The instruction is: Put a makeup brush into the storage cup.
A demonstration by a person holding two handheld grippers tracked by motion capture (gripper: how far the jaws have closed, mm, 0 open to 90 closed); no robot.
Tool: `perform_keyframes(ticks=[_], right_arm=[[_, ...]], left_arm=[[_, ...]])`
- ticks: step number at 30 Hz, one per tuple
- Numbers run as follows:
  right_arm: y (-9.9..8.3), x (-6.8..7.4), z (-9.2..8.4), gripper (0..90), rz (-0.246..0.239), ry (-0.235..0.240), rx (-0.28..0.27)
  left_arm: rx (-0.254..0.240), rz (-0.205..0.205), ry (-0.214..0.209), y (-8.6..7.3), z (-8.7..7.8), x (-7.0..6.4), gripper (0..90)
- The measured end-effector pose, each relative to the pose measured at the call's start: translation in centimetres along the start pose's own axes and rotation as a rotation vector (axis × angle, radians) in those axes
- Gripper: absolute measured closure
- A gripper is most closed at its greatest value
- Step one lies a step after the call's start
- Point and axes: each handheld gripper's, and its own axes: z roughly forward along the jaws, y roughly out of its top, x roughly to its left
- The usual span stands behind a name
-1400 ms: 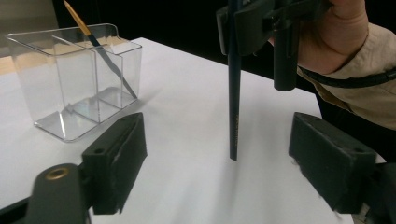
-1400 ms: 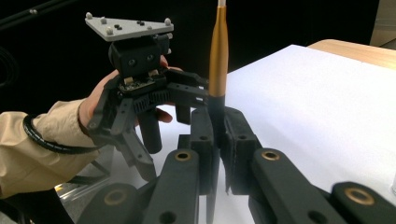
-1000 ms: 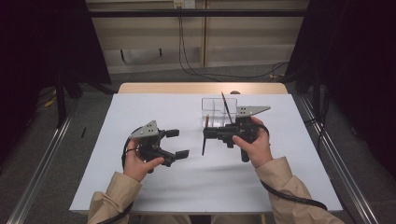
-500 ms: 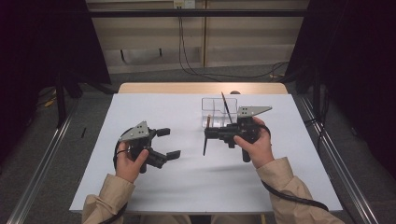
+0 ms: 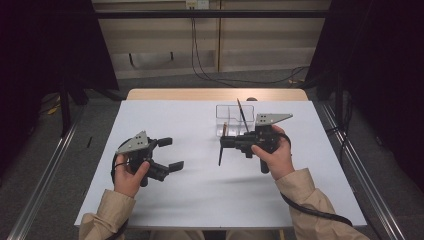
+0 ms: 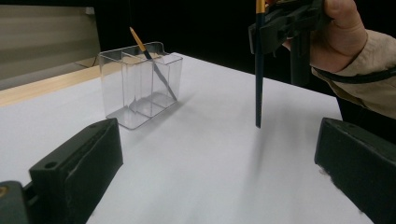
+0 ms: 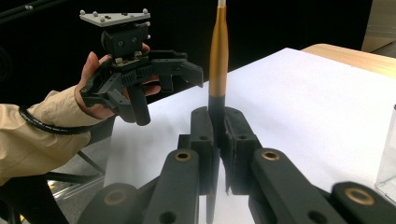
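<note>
My right gripper [image 5: 223, 143] hovers over the middle of the white table, shut on a thin dark paintbrush [image 5: 221, 154] that hangs upright with its tip just above the surface. Seen from the right gripper view, the jaws [image 7: 218, 125] pinch the brush [image 7: 218, 60] just below its golden ferrule. Just behind stands a clear plastic holder [image 5: 232, 120] with compartments; a second brush [image 5: 241, 114] leans inside it. My left gripper [image 5: 170, 153] is open at the table's left, nothing between its jaws. The left gripper view has the held brush [image 6: 258, 74] and the holder [image 6: 140, 88] ahead.
White sheeting [image 5: 200, 200] covers the table; a wooden strip [image 5: 215, 94] shows at its far edge. Metal rails [image 5: 360, 175] run along both sides on the floor. Cables hang against the back wall [image 5: 195, 50].
My left gripper has slid left and a little toward the person, still open. The right gripper and its brush have stayed put.
</note>
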Motion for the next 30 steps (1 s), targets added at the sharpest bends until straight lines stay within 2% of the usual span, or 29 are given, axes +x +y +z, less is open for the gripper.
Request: perform_keyframes(ticks=[30], right_arm=[[0.0,-0.2,-0.7,84.4,-0.007,-0.012,0.003]], left_arm=[[-0.001,-0.002,0.072,-0.9,-4.3,0.8,1.2]])
